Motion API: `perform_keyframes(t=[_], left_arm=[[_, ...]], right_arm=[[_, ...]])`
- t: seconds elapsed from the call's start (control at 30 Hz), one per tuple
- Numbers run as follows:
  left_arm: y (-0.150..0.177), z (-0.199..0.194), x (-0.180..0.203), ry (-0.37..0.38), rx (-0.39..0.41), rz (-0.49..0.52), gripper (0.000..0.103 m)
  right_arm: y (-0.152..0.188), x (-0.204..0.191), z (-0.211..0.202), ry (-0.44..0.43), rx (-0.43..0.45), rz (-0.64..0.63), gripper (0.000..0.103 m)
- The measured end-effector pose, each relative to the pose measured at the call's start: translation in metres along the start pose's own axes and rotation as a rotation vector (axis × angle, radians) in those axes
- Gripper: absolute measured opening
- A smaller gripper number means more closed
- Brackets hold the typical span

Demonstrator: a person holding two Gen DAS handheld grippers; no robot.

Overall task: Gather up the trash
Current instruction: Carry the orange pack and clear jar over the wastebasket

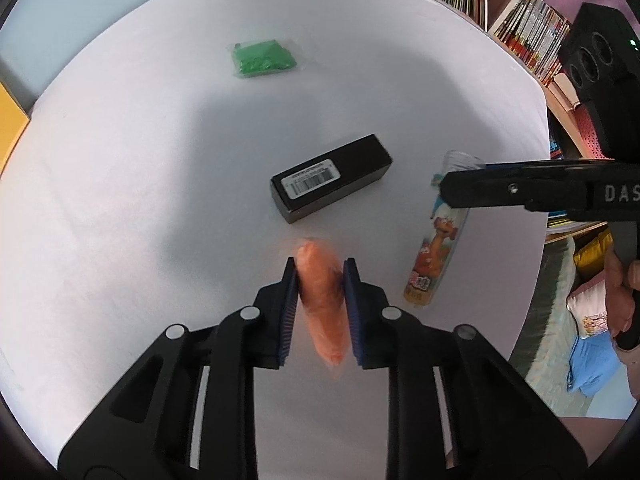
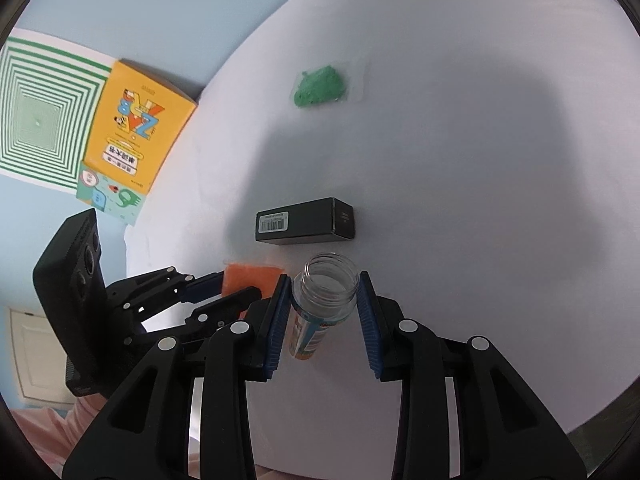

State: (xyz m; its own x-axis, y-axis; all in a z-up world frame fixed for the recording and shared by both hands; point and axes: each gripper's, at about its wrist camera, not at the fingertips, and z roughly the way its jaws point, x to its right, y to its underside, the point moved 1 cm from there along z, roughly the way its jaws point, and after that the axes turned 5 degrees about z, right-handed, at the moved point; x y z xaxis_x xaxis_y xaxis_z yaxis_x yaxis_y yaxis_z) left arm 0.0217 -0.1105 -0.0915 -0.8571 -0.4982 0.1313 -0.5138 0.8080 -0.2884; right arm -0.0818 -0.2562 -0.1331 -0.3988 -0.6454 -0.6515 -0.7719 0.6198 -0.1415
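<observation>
On the white table [image 1: 120, 220], the left gripper [image 1: 320, 280] has its 2 fingers clamped on an orange packet [image 1: 324, 308], held just above the surface. Farther off lie a green packet [image 1: 262, 58] and, nearer, a black box [image 1: 332, 178] with a barcode label. To the right, the right gripper [image 2: 324, 300] has its fingers clamped on a clear open bottle [image 2: 328, 292] with a cartoon label, near its neck.
</observation>
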Motion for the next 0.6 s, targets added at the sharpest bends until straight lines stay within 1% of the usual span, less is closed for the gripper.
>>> perform_keyframes(t=[0.33, 0.47, 0.6], left_arm=[[-0.002, -0.015, 0.037, -0.024, 0.016, 0.045, 0.02], [-0.001, -0.02, 0.054, -0.026, 0.021, 0.083, 0.02], [-0.002, -0.021, 0.081, -0.027, 0.018, 0.123, 0.02]], right_arm=[[0.023, 0.021, -0.049, -0.029, 0.095, 0.041, 0.034], [0.039, 0.037, -0.072, -0.029, 0.135, 0.064, 0.034], [0.058, 0.057, -0.094, -0.026, 0.167, 0.09, 0.034]])
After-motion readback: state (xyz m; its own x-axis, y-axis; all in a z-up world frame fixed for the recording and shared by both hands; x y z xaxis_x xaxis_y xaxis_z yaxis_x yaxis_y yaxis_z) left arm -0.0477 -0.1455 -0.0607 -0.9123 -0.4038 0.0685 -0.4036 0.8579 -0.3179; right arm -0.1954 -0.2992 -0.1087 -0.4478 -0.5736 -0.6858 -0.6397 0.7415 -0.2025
